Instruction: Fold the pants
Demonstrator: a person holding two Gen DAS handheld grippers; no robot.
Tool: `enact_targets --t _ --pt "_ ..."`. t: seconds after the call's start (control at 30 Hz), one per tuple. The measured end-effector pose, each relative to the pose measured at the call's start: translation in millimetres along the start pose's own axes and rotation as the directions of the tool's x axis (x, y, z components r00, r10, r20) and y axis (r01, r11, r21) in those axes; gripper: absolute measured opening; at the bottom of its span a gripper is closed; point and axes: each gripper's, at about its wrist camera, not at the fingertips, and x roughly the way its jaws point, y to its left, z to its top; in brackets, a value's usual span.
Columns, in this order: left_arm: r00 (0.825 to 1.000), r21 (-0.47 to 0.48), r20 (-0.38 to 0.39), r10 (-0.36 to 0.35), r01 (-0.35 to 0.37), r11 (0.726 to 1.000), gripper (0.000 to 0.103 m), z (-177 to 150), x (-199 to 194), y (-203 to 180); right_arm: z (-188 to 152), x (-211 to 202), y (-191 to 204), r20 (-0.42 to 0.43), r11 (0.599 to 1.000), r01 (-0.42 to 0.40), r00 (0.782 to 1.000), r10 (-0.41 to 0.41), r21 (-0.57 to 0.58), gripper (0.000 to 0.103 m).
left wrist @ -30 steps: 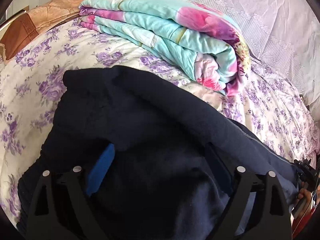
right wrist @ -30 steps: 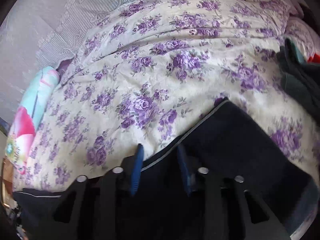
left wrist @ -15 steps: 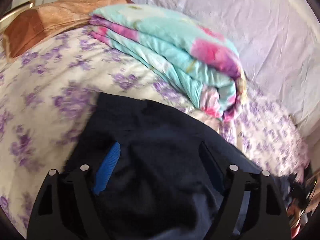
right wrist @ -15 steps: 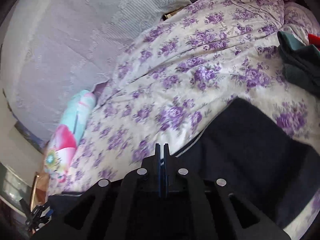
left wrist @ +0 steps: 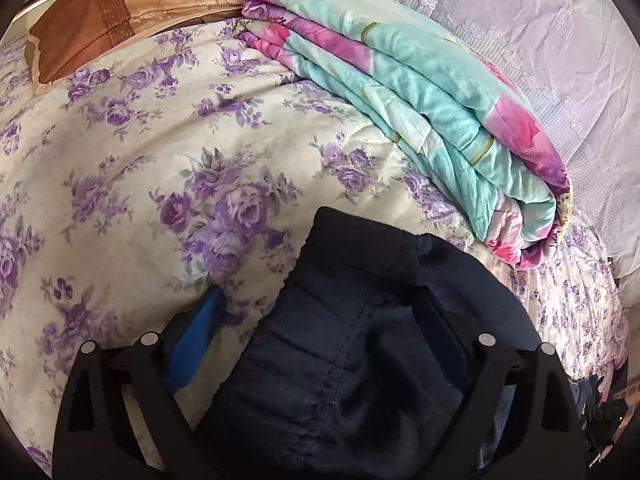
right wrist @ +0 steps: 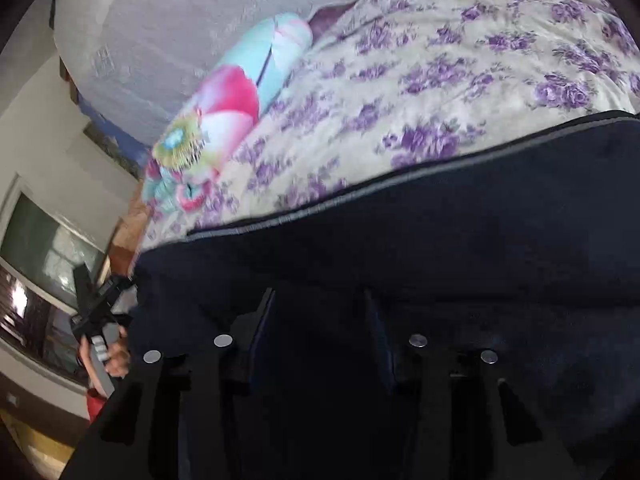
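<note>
Dark navy pants [left wrist: 360, 360] lie on the floral bedsheet [left wrist: 160, 160]. Their gathered waistband sits between the jaws of my left gripper [left wrist: 320, 320], which are wide and still opening. The blue left pad [left wrist: 200, 332] hangs over bare sheet, clear of the cloth. In the blurred right wrist view the pants [right wrist: 440, 240] fill the lower half, with a grey piped edge on top. My right gripper [right wrist: 320, 320] hovers over them with its jaws opening and its pads apart. The left gripper [right wrist: 96, 312] shows at the far left in a hand.
A folded turquoise and pink quilt [left wrist: 420, 92] lies on the bed just beyond the pants, also in the right wrist view as the quilt [right wrist: 240, 92]. A brown cushion [left wrist: 120, 12] sits at the bed's far left. White lace cloth [left wrist: 560, 40] covers the wall.
The left gripper drew back along the pants to the waistband, and its jaws widened. The right gripper swung left toward the quilt; its jaws, shut half a second ago, now stand apart.
</note>
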Motion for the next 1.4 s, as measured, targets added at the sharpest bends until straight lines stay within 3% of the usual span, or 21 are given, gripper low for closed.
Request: enact_targets --t 0.07,0.2,0.27,0.37,0.43,0.53,0.57,0.67,0.77,0.8,0.87,0.93,0.97,1.07,1.17,1.3,1.4 --pt "1.0 0.014 0.004 0.019 -0.019 1.0 0.093 -1 0 -2 2 -9 6 0.034 1.0 0.018 0.999 -0.019 0.014 0.04" --pt "0.999 -0.004 0.005 -0.054 0.054 0.999 0.093 1 -9 2 17 -11 61 0.06 0.974 0.089 0.995 -0.079 -0.206 0.042" --pt "0.997 -0.024 0.0 -0.081 0.081 0.996 0.093 2 -9 6 27 8 83 0.033 0.938 0.173 0.985 -0.172 -0.299 0.048" --pt "0.997 -0.037 -0.015 -0.079 0.078 0.996 0.093 2 -4 8 32 39 96 0.022 0.852 0.29 0.95 -0.313 -0.437 0.047" --pt "0.997 -0.026 -0.011 -0.07 0.07 0.997 0.093 1 -5 6 23 56 99 0.01 0.782 0.311 0.931 -0.364 -0.54 0.048" --pt "0.999 0.003 -0.01 -0.035 0.035 0.999 0.093 0 -2 1 6 79 101 0.083 0.64 0.381 0.892 -0.444 -0.667 0.056" --pt "1.0 0.015 -0.008 -0.021 0.021 1.0 0.093 -1 -2 -2 8 86 102 0.125 0.613 0.418 0.878 -0.463 -0.67 0.06" --pt "1.0 0.036 -0.002 0.002 -0.002 0.999 0.093 -2 0 -6 39 104 96 0.114 0.689 0.434 0.881 -0.458 -0.58 0.061" --pt "1.0 0.028 -0.001 -0.006 0.006 1.0 0.093 -2 0 -4 60 110 91 0.104 0.738 0.427 0.891 -0.442 -0.523 0.061" --pt "1.0 0.025 -0.001 -0.009 0.009 1.0 0.093 -2 -1 -3 61 106 92 0.108 0.751 0.416 0.899 -0.425 -0.513 0.061" --pt "1.0 0.018 0.001 -0.017 0.017 1.0 0.093 -1 -2 -2 62 82 93 0.139 0.778 0.413 0.907 -0.397 -0.473 0.047" --pt "1.0 0.005 -0.001 -0.027 0.027 1.0 0.093 0 -2 0 56 54 91 0.124 0.824 0.369 0.928 -0.351 -0.43 0.047" --pt "0.999 -0.001 -0.002 -0.032 0.032 0.999 0.093 1 -2 2 48 42 90 0.107 0.831 0.354 0.933 -0.343 -0.429 0.047" --pt "0.999 -0.006 -0.001 -0.033 0.033 0.999 0.093 1 -3 2 14 25 90 0.095 0.791 0.374 0.921 -0.378 -0.483 0.047" --pt "1.0 0.003 0.006 -0.018 0.018 1.0 0.093 -1 -3 0 3 39 78 0.014 0.816 0.359 0.918 -0.396 -0.453 0.048" --pt "1.0 0.01 0.008 -0.01 0.01 1.0 0.094 -2 -4 -1 42 76 69 0.078 0.813 0.436 0.893 -0.443 -0.386 0.051" --pt "1.0 0.009 0.006 -0.012 0.012 1.0 0.094 -2 -4 -1 65 89 73 0.073 0.817 0.457 0.883 -0.463 -0.351 0.051"
